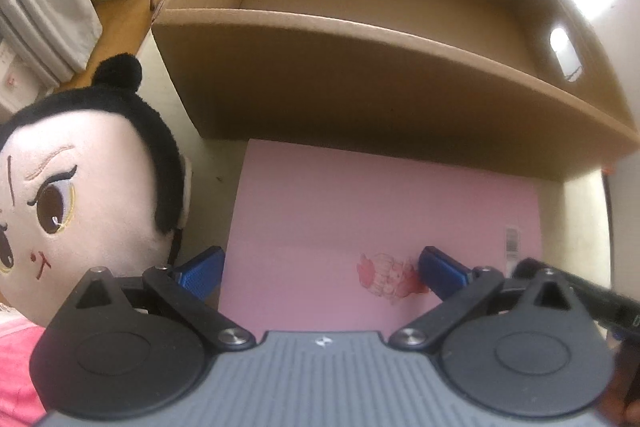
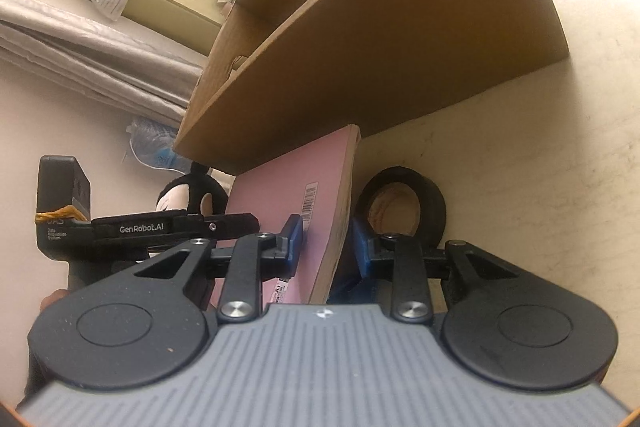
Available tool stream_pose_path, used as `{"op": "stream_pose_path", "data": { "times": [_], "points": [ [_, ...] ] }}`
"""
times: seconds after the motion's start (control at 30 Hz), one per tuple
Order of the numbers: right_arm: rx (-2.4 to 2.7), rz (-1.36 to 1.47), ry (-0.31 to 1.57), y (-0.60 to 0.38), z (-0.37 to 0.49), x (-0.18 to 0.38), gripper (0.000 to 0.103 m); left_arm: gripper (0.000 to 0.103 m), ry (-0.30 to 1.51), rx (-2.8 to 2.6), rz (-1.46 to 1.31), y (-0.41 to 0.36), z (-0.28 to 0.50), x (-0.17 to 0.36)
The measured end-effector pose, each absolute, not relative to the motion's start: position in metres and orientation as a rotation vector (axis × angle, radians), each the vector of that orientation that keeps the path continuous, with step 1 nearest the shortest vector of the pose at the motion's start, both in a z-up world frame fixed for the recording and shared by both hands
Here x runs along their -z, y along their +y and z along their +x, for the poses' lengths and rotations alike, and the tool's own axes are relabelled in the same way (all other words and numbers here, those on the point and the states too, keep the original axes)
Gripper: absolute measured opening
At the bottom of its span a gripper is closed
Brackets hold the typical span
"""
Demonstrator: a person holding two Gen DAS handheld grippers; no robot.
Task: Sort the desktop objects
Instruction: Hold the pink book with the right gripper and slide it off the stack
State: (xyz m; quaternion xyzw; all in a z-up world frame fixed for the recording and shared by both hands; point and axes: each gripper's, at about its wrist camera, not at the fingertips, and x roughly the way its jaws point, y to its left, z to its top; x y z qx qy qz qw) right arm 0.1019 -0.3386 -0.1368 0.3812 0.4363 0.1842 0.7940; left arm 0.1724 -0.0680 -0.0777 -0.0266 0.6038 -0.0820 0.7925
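Observation:
A pink book [image 1: 380, 211] lies on the pale desk, its far edge against an open cardboard box [image 1: 360, 87]. My left gripper [image 1: 320, 273] is open and hovers over the book's near part, fingers wide apart. In the right wrist view the book [image 2: 288, 187] is tilted up on its edge. My right gripper [image 2: 326, 247] has one blue pad on each side of the book's edge, and I cannot tell whether the pads press on it. The box [image 2: 380, 47] rises just beyond.
A plush doll head [image 1: 80, 195] with black hair sits left of the book, beside my left gripper. A black tape roll [image 2: 400, 203] lies on the desk right of the book. The left gripper's body [image 2: 140, 227] shows at left. A bed and cabinet stand behind.

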Motion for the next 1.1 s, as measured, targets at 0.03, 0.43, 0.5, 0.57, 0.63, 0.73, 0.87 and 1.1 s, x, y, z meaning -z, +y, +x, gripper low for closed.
{"op": "stream_pose_path", "data": {
  "times": [0.03, 0.43, 0.5, 0.57, 0.63, 0.73, 0.87, 1.1],
  "points": [
    [-0.398, 0.821, 0.938, -0.339, 0.102, 0.137, 0.026, 0.103, 1.294, 0.178, -0.051, -0.069, 0.171, 0.077],
    [-0.368, 0.797, 0.933, -0.347, 0.096, 0.130, 0.025, 0.103, 1.278, 0.259, -0.062, -0.082, 0.127, 0.059],
    [-0.360, 0.777, 0.930, -0.348, 0.090, 0.126, 0.025, 0.103, 1.277, 0.284, -0.072, -0.080, 0.115, 0.055],
    [-0.353, 0.755, 0.931, -0.347, 0.085, 0.123, 0.025, 0.103, 1.267, 0.305, -0.091, -0.075, 0.112, 0.054],
    [-0.341, 0.729, 0.933, -0.345, 0.078, 0.121, 0.025, 0.103, 1.251, 0.316, -0.121, -0.071, 0.098, 0.054],
    [-0.324, 0.687, 0.922, -0.342, 0.069, 0.117, 0.026, 0.103, 1.210, 0.329, -0.144, -0.066, 0.085, 0.057],
    [-0.305, 0.636, 0.906, -0.337, 0.062, 0.113, 0.026, 0.103, 1.148, 0.336, -0.187, -0.064, 0.072, 0.060],
    [-0.264, 0.593, 0.887, -0.327, 0.056, 0.111, 0.027, 0.103, 1.091, 0.377, -0.189, -0.061, 0.084, 0.070]
  ]
}}
